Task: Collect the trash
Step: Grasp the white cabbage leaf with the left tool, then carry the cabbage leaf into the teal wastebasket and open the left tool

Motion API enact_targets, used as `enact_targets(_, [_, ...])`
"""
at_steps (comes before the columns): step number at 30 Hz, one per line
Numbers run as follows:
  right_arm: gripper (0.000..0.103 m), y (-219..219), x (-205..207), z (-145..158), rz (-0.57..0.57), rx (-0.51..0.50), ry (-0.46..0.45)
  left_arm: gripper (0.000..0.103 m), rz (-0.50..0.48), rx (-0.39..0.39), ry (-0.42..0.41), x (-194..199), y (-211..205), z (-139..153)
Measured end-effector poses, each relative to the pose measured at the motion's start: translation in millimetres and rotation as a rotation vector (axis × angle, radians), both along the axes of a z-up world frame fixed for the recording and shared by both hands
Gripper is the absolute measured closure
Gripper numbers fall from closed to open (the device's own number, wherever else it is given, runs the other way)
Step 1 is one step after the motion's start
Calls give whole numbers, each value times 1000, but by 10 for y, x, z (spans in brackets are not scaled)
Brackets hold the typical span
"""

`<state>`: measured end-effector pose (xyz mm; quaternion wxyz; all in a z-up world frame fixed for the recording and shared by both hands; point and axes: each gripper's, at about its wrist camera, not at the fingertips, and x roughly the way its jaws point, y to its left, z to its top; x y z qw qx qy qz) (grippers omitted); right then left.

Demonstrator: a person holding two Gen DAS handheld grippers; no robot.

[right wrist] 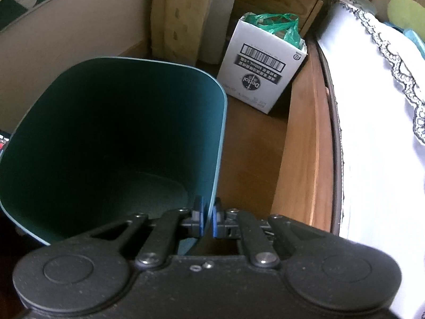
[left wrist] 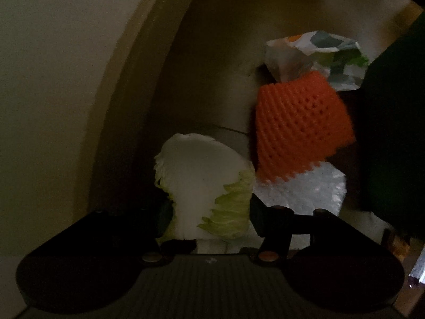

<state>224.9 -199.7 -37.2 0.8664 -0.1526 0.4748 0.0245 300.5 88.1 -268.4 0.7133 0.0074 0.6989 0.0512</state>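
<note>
1. Far left in the left wrist view, a pale curved edge (left wrist: 127, 79) sweeps upward, with bare tan surface open on both sides of it.
2. Centre now: the left gripper (left wrist: 209, 212) stands about half-open, and the cabbage leaf (left wrist: 202, 175) sits between its fingers, both edges against them.
3. Just right of that lie an orange foam net (left wrist: 302, 127), a crumpled printed wrapper (left wrist: 318, 53) behind it and a white foam sheet (left wrist: 305, 188) under it. They crowd together, close to a dark green wall (left wrist: 393, 133).
4. Over to the right wrist view: the green bin (right wrist: 79, 93) fills the left side, its mouth open and dim.
5. The right gripper (right wrist: 207, 212) is clamped tight on the bin's rim, one blue pad on each side.
6. Beyond it a clear strip of wooden floor (right wrist: 252, 146) runs to a white box (right wrist: 265, 71) reading "Dettol" upside down beneath a barcode, with a green plastic bag (right wrist: 279, 24) in its top.
7. Far right, a white lace-edged cloth (right wrist: 372, 133) closes that side.
</note>
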Motion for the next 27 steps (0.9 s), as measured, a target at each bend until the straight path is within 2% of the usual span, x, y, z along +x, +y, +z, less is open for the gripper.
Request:
enact_targets(3, [98, -31, 16, -22, -18, -5, 4, 45, -17, 17, -20, -72, -5, 284])
enact_targets(6, [99, -20, 24, -10, -22, -7, 0, 44, -26, 10, -76, -158, -136, 694])
enact_targets(10, [99, 45, -28, 60, -17, -25, -29, 45, -43, 36, -122, -224, -245, 1099])
enact_targets(14, [99, 144, -236, 80, -13, -61, -41, 45, -36, -15, -196, -351, -233, 1562])
enact_targets(18, [95, 305, -536, 44, 43, -157, -7, 45, -31, -68, -276, -475, -339, 2023])
enact_targets(23, [93, 161, -845, 13, 26, -150, 88, 45, -26, -179, -371, -676, -406, 2606])
enact_targets(27, [94, 66, -885, 62, -26, -109, 84, 44, -89, -270, -443, -791, -689, 3097])
